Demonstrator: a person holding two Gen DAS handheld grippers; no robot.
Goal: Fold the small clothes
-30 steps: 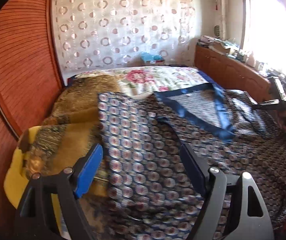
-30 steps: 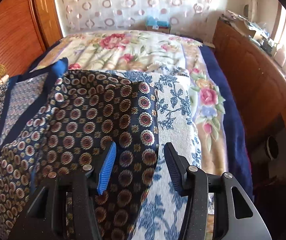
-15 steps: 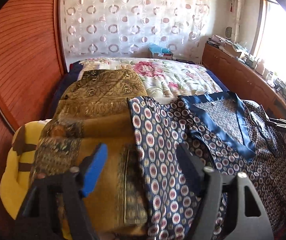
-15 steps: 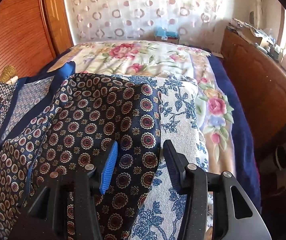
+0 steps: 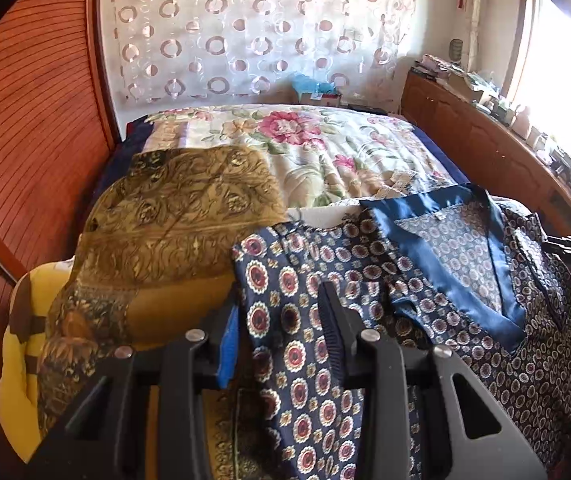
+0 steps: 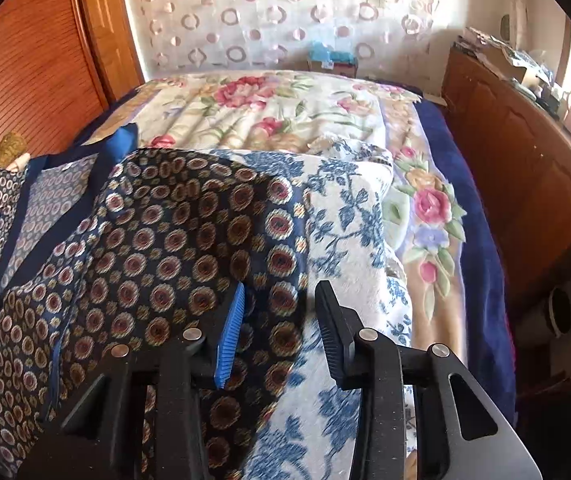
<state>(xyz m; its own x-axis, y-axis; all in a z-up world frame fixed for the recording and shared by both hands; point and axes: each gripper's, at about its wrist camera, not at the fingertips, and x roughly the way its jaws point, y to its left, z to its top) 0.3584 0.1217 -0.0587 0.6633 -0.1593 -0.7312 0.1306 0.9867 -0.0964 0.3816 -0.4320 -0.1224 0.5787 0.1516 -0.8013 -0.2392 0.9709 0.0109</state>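
No writing, numbers or brand marks can be read in either view. The small white tag point(image 5: 440, 216) inside the neckline of the blue patterned shirt point(image 5: 465, 280) is too small to make out.

We count one navy patterned garment point(image 5: 465, 304) with a blue satin collar, one gold brocade cloth point(image 5: 173, 224), one yellow cushion point(image 5: 13, 392), one blue-and-white floral cloth point(image 6: 349, 240), one floral bedspread point(image 5: 305, 140), one bed point(image 6: 481, 248), and two claws, left claw point(image 5: 281, 332) and right claw point(image 6: 281, 328).
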